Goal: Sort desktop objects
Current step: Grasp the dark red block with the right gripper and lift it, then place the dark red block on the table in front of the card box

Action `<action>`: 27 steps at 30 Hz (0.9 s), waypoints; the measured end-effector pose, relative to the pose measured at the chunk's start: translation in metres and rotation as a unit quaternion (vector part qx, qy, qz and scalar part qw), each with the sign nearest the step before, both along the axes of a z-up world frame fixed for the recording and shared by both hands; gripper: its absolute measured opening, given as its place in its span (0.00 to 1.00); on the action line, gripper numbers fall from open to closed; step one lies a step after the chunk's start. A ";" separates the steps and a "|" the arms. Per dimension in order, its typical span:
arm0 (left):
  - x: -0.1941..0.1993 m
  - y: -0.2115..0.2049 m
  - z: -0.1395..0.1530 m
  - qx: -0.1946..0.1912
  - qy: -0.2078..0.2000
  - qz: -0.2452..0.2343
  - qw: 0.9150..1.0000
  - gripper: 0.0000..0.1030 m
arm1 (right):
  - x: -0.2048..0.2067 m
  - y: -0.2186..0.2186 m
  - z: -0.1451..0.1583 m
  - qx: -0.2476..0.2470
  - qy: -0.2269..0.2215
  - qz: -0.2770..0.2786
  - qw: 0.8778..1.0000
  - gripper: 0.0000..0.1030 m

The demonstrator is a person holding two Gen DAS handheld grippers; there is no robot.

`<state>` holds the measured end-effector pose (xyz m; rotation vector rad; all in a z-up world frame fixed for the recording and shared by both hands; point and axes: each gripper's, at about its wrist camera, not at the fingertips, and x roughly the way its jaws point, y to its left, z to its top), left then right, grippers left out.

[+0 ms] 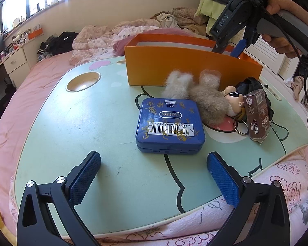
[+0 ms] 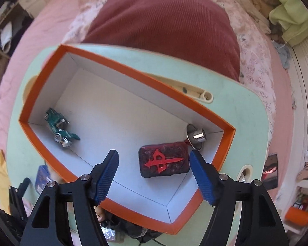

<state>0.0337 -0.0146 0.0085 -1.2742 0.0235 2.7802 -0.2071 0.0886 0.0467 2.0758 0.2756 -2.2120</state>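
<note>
While I look down my two cameras, this is what I see.

Left gripper (image 1: 154,176): My left tongs hang low over the near edge of the green lap table (image 1: 76,127). The two blue pads are spread wide apart. Nothing is between them.

Blue tin (image 1: 170,126): It lies flat on the table, just past my left tongs. It is shut. It has gold writing and a white barcode sticker on top.

Fur toys (image 1: 194,90): Fluffy grey and tan tufts lie behind the tin, just in front of the orange box (image 1: 174,67). They touch the tin's far corner.

Doll keyring (image 1: 233,102): A little doll face with dark glasses lies beside the fur, with metal rings near it.

Brown packet (image 1: 258,116): It leans on something black at the right of the table.

Right gripper (image 2: 154,170): My right tongs hang over the orange box and point down into it. The pads are wide open and hold nothing. In my left camera I see a hand holding this tool above the box.

Red and black block (image 2: 164,160): It lies on the white floor of the box, between my right pads but not touching them.

Silver knob (image 2: 197,136): It sits in the box corner, just beside the block.

Green toy car (image 2: 60,128): It lies at the far left end of the box, well apart from the block.
</note>
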 end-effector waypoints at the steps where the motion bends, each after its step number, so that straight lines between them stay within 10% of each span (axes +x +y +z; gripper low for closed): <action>1: 0.000 0.000 0.000 0.000 0.000 0.000 1.000 1.00 | -0.005 0.002 -0.004 0.010 -0.011 -0.001 1.000 0.69; 13: 0.000 0.001 0.002 -0.002 0.001 0.001 1.000 1.00 | -0.009 -0.008 -0.024 0.036 -0.015 0.035 0.999 0.60; 22: 0.000 0.002 0.002 -0.002 0.002 0.001 1.000 1.00 | 0.038 0.025 0.078 -0.114 0.159 0.005 0.981 0.60; 27: -0.001 0.002 0.002 -0.002 0.002 0.001 1.000 1.00 | 0.121 0.038 0.109 -0.093 0.227 0.045 0.968 0.60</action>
